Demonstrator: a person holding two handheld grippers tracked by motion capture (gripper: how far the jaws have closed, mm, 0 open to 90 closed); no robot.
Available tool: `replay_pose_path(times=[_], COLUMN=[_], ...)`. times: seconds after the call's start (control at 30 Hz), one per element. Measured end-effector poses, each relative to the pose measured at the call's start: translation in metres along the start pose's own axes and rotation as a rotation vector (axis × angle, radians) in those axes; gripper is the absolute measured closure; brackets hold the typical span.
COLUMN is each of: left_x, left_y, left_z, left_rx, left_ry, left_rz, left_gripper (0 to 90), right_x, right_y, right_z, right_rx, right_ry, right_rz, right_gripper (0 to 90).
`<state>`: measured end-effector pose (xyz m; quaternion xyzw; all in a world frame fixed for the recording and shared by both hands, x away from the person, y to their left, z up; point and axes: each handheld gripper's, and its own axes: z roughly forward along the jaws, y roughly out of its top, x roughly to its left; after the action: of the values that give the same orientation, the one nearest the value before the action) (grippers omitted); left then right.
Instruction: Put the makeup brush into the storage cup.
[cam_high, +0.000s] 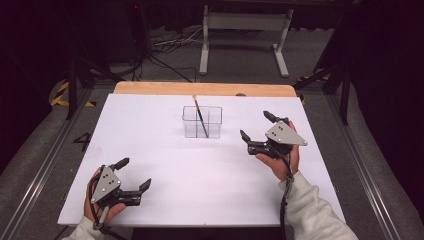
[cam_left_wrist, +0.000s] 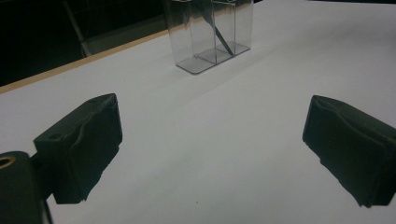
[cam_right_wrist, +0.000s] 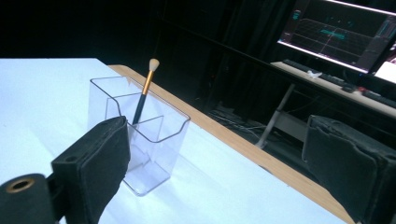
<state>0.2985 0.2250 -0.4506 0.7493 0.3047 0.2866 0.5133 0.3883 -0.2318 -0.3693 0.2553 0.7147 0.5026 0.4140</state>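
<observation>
The brush (cam_high: 201, 117) is standing tilted inside the clear divided holder (cam_high: 202, 122) mid-surface, placement apparently complete, while the left gripper (cam_high: 134, 173) and right gripper (cam_high: 255, 125) are resting open, empty, apart.

A white surface (cam_high: 165, 170) with a pale wooden far edge (cam_high: 205, 89) stands on grey carpet (cam_high: 240, 55) in a dark, black-curtained room. Beyond it a white desk frame (cam_high: 245, 30) stands among loose cables (cam_high: 170, 45). A lit monitor (cam_right_wrist: 341, 32) glows above a keyboard (cam_right_wrist: 317, 74).
</observation>
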Motion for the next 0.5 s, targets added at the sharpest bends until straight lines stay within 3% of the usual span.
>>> replay_pose_path(times=[0.5], left_x=[-0.001], left_y=[0.0], left_z=[0.001], left_rx=[0.006], left_ry=[-0.004], left_rz=[-0.002], left_gripper=[5.6], right_x=[-0.001], right_y=[-0.005], right_z=[-0.013], right_rx=[-0.001], right_ry=[0.003], right_rz=[-0.013], right_gripper=[8.1])
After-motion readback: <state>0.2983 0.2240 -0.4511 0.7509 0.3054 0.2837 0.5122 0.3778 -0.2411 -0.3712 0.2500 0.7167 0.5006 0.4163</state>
